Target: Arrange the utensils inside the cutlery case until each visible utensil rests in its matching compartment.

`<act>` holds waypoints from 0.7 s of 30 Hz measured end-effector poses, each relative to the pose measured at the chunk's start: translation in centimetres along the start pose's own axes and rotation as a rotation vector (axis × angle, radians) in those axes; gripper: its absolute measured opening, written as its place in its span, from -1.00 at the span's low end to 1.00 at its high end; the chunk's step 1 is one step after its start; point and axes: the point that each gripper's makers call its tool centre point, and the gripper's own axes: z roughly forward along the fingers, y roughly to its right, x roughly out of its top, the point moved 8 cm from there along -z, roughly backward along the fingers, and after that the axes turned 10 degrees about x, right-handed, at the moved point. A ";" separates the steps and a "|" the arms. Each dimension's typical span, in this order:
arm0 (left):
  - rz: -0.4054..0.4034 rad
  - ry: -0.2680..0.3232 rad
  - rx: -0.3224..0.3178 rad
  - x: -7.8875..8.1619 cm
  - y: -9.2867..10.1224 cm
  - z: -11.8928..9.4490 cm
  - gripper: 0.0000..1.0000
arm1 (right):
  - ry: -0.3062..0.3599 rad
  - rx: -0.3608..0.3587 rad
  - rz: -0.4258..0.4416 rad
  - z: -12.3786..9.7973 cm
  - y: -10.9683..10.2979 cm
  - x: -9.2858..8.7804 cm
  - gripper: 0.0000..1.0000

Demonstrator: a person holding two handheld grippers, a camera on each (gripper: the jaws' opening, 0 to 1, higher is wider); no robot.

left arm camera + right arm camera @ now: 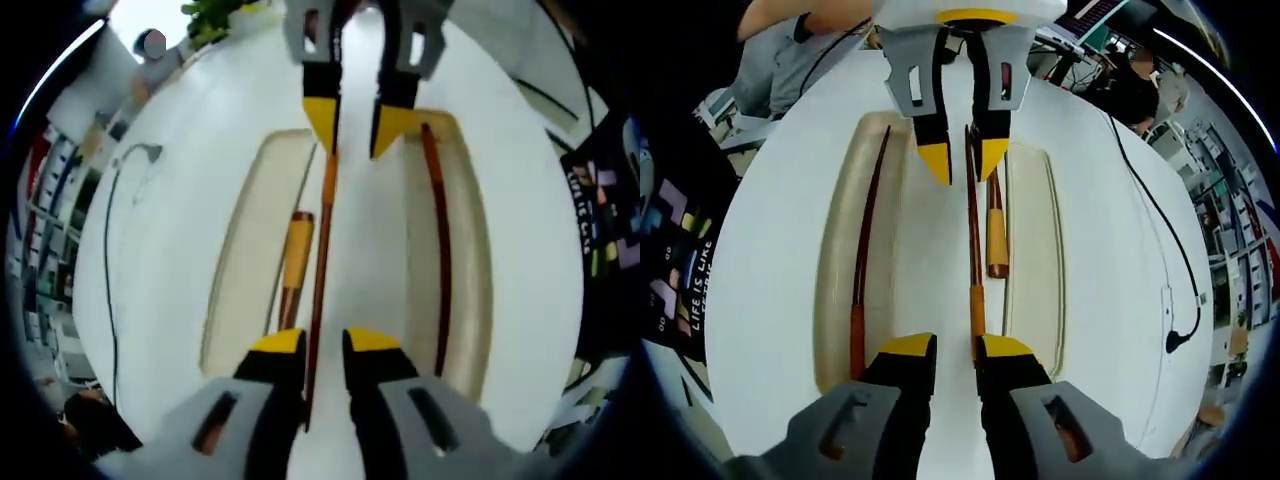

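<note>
The cream cutlery case (228, 290) (832, 300) lies on a white round table. A thin brown chopstick (320, 260) (974, 240) lies along the case's middle strip. One end sits between the jaws of my left gripper (323, 343), the other between the jaws of my right gripper (955, 349). Both stand open, wider than the stick. Each gripper faces the other: the right gripper (357, 120) and the left gripper (963, 158) enter from the top. A second chopstick (438, 250) (864, 230) rests in one side compartment. A wooden-handled utensil (296, 262) (996, 235) rests in the other.
A black cable (112, 260) (1160, 230) trails over the table beside the case. People sit beyond the table's far edge (790, 60). Shelves and clutter ring the table. Bare white tabletop (170, 330) surrounds the case.
</note>
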 end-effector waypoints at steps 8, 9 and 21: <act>-0.028 0.014 -0.033 0.1 -0.3 0.2 -0.68 | 0.023 0.042 0.042 0.5 0.9 0.4 -0.68; -0.030 0.014 -0.037 0.1 -0.3 0.2 -0.69 | 0.026 0.052 0.049 0.5 1.0 0.5 -0.68; -0.116 0.028 -0.142 -0.2 0.0 0.2 -0.74 | -0.029 0.130 0.064 1.6 1.5 1.0 -0.69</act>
